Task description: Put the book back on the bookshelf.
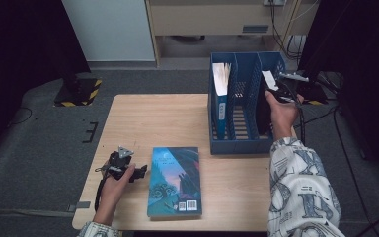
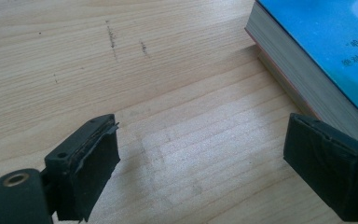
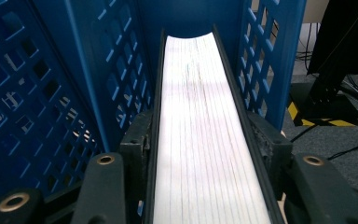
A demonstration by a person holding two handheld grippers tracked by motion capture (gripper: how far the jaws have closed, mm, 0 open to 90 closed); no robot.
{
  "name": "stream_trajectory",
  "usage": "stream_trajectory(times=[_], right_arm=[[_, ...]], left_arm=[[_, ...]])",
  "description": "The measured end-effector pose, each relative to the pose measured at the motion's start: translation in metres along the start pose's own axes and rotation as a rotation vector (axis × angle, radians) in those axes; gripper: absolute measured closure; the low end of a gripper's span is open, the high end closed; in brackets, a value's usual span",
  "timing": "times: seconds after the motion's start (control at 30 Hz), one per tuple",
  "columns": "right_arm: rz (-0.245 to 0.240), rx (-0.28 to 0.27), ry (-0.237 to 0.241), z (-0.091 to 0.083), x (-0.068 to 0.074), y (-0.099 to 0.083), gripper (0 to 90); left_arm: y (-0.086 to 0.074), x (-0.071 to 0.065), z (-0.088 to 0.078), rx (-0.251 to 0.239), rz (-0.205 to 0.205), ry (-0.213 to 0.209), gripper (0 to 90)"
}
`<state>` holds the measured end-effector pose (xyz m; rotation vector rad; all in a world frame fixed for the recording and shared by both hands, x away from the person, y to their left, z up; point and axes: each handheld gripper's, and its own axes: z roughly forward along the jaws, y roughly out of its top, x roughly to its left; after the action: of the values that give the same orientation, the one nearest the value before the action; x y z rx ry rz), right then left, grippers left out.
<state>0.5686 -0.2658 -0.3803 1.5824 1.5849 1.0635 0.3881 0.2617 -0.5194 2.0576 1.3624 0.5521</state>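
1. The wooden table (image 1: 143,118) is seen across the centre of the high view.
2. At upper right, the blue file rack (image 1: 237,143) already holds one book (image 1: 221,98); a black-covered book (image 3: 205,140) is stood in its right compartment, the right gripper (image 3: 205,140) astride it, jaws just easing apart.
3. One blue book (image 1: 175,181) is left flat at lower centre.
4. The left gripper (image 2: 205,163) is held beside that book, jaws wide and empty.
5. Page edges are revealed by the gripper views alone.

book cover (image 2: 335,42): white Chinese characters, partly cut off | barcode (image 1: 191,205): digits unreadable
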Motion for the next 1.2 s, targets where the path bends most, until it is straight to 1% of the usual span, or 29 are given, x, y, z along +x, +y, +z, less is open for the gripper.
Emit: stream_trajectory(times=[0.07,0.3,0.4,0.5,0.6,0.67,0.77,0.87,1.0,1.1,1.13,1.17,1.2], right_arm=[[-0.007,-0.004,0.003,-0.001,0.0,0.0,48.8],[0.0,-0.014,0.033,-0.003,0.003,0.001,46.2],[-0.001,-0.029,0.039,-0.006,0.004,0.003,43.6],[-0.01,-0.031,0.051,-0.01,0.005,0.005,40.3],[-0.005,-0.021,0.069,-0.013,0.006,0.005,34.2],[-0.019,-0.019,0.068,-0.016,0.006,0.006,29.1],[-0.021,-0.02,0.081,-0.02,0.008,0.007,21.1],[-0.023,-0.019,0.095,-0.026,0.01,0.009,15.8],[-0.032,0.002,0.121,-0.034,0.012,0.01,11.0],[-0.055,0.018,0.114,-0.041,0.014,0.01,10.1],[-0.06,0.005,0.113,-0.044,0.014,0.009,9.9],[-0.046,-0.026,0.12,-0.049,0.013,0.006,9.7],[-0.034,-0.037,0.128,-0.052,0.012,0.005,9.3]], left_arm=[[0.0,0.0,0.0,0.0,0.0,0.0,9.5],[0.0,0.0,0.0,-0.001,-0.001,0.0,9.5],[0.0,0.0,0.0,-0.001,-0.001,-0.001,9.6],[0.0,-0.001,0.001,0.0,-0.001,-0.002,9.5],[0.0,-0.001,0.001,0.0,0.0,-0.002,9.5],[0.0,-0.001,0.001,0.002,-0.003,-0.002,9.5],[0.0,-0.002,0.001,0.002,-0.003,-0.002,9.4],[0.0,-0.002,0.001,0.002,-0.003,-0.003,9.3],[0.0,-0.002,0.0,0.003,0.002,-0.003,9.2],[0.0,-0.002,0.0,0.004,0.001,-0.002,9.1],[0.0,-0.001,0.0,0.004,0.0,-0.002,9.1],[0.0,-0.001,0.0,0.005,0.0,-0.002,9.1],[0.0,-0.002,0.001,0.006,-0.001,-0.001,9.1]])
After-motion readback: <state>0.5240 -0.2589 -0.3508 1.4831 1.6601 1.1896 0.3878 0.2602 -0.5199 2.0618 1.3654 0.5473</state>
